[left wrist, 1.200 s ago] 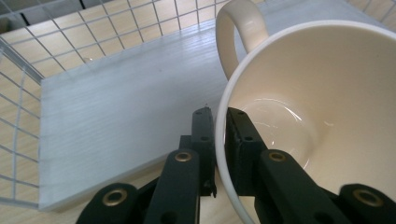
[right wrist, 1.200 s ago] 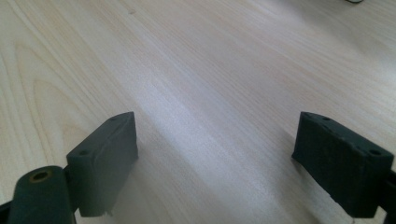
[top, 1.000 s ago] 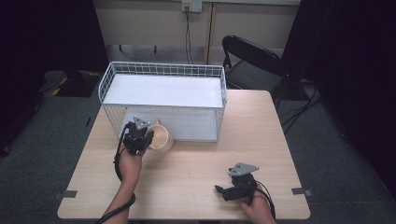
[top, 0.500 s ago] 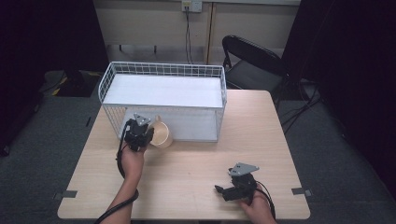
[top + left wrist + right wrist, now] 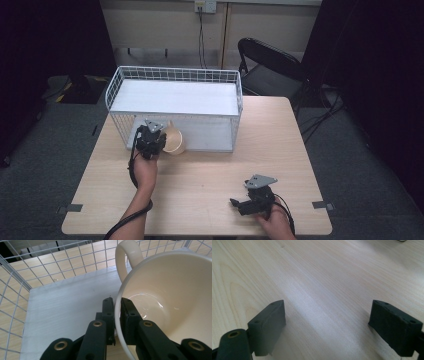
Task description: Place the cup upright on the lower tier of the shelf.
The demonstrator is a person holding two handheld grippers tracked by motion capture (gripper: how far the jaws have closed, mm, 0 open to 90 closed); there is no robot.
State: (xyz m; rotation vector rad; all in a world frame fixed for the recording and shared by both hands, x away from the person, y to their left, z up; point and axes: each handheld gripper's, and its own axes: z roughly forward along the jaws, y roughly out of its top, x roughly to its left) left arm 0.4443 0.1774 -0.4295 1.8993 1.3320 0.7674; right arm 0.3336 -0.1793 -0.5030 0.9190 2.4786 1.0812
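The cup [image 5: 160, 307] is cream, glossy and empty, with a thick looped handle [image 5: 128, 258] on its far side and a bright glint in the bottom; it is tipped so that its mouth faces the left tool's camera. The left tool [image 5: 117, 315] pinches its rim, one jaw outside the wall and one inside, pressed tight on the thin edge. In the high view the cup [image 5: 172, 140] hangs at the front wall of the white wire basket [image 5: 175, 75], toward that wall's left end, and from the left gripper view it looks to be over the basket's pale floor, though whether it touches that floor cannot be told. The basket stands on the far half of the wooden surface [image 5: 200, 175], its back along the far edge. The risk, as I judge it, lies in the grip: a slick glazed rim held on a narrow bite can swivel or slide out, and the cup's weight hanging to one side would drive that; the handle could also catch a wire of the basket as the cup goes down, and letting go while it is tilted could leave it rolling on its side. The right tool [image 5: 327, 322] rests near the surface's near right corner [image 5: 250, 202], jaws spread wide over bare wood, holding nothing.
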